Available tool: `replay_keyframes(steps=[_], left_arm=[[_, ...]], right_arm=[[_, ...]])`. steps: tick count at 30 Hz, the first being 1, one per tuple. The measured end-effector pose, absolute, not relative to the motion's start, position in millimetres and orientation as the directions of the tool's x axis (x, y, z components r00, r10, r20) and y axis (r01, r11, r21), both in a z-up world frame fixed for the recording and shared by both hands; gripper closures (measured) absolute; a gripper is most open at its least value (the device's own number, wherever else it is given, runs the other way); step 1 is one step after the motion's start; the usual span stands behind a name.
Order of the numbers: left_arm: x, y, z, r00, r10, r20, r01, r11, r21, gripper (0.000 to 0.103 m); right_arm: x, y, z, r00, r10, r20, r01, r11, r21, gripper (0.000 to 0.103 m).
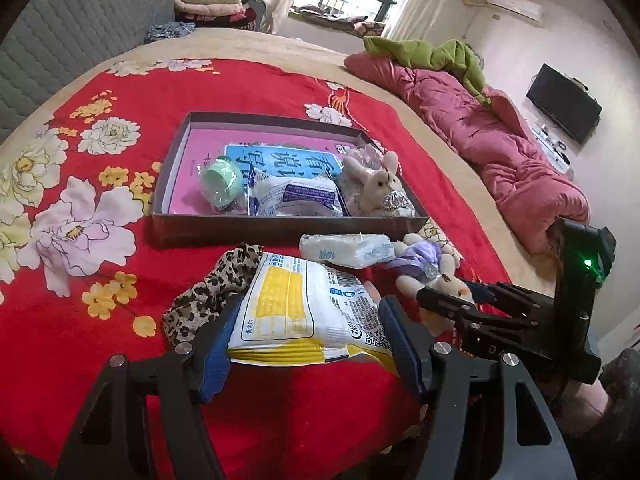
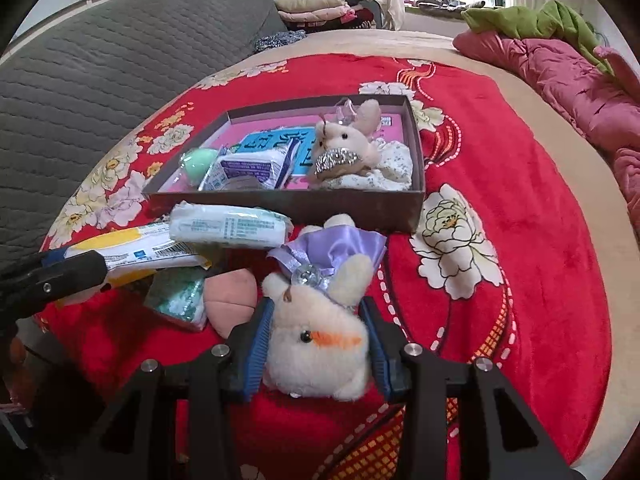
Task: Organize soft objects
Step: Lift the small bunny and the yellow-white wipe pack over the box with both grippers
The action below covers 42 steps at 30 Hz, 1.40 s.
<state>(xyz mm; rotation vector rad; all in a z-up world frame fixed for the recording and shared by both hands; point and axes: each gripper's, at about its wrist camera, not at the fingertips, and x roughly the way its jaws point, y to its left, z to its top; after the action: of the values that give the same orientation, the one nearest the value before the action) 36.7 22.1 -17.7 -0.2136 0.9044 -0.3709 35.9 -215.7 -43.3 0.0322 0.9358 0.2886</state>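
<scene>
In the left wrist view my left gripper (image 1: 310,346) is shut on a white-and-yellow wipes packet (image 1: 308,308), its blue pads pressing on both sides. A leopard-print cloth (image 1: 212,292) lies under the packet's left edge. In the right wrist view my right gripper (image 2: 318,344) is shut on the head of a cream plush rabbit in a purple dress (image 2: 316,356). The brown cardboard box (image 2: 280,204) stands just beyond both. It holds a second plush rabbit with a silver crown (image 2: 344,148), a white tissue pack (image 2: 248,170), a green round thing (image 2: 198,164) and a blue booklet (image 1: 280,156).
A long white tissue pack (image 2: 230,226) lies against the box's front wall. A green-and-white packet (image 2: 176,296) and a pink soft thing (image 2: 230,296) lie between the grippers. A pink quilt (image 1: 500,152) with a green garment (image 1: 432,54) runs along the bed's right side. Folded clothes (image 1: 212,4) sit at the back.
</scene>
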Motion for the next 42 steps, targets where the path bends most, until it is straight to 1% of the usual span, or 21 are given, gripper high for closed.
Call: replay_keyframes(steps=[3, 14, 24, 33, 42], left_arm=[[35, 21, -12, 0.568, -0.383, -0.729, 0.216, 0.924, -0.317, 0.034], [32, 27, 13, 0.622, -0.382, -0.684, 0.214, 0.923, -0.321, 0.034], [41, 26, 25, 0.642, -0.38, -0.666, 0.216, 0.923, -0.318, 0.035], [49, 31, 48, 0.682, -0.37, -0.631, 0.209, 0.925, -0.316, 0.035], [73, 41, 66, 0.727, -0.322, -0.606, 0.174, 0.941, -0.291, 0.035]], right_arm=[[33, -216, -35, 0.575, 0.259, -0.776, -0.227, 0.962, 0.153, 0.06], [27, -217, -13, 0.618, 0.272, -0.738, -0.223, 0.96, 0.167, 0.06], [29, -214, -3, 0.638, 0.281, -0.717, -0.228, 0.958, 0.172, 0.06], [35, -208, 20, 0.676, 0.302, -0.673, -0.25, 0.952, 0.176, 0.06], [51, -190, 44, 0.706, 0.327, -0.628, -0.289, 0.943, 0.166, 0.06]])
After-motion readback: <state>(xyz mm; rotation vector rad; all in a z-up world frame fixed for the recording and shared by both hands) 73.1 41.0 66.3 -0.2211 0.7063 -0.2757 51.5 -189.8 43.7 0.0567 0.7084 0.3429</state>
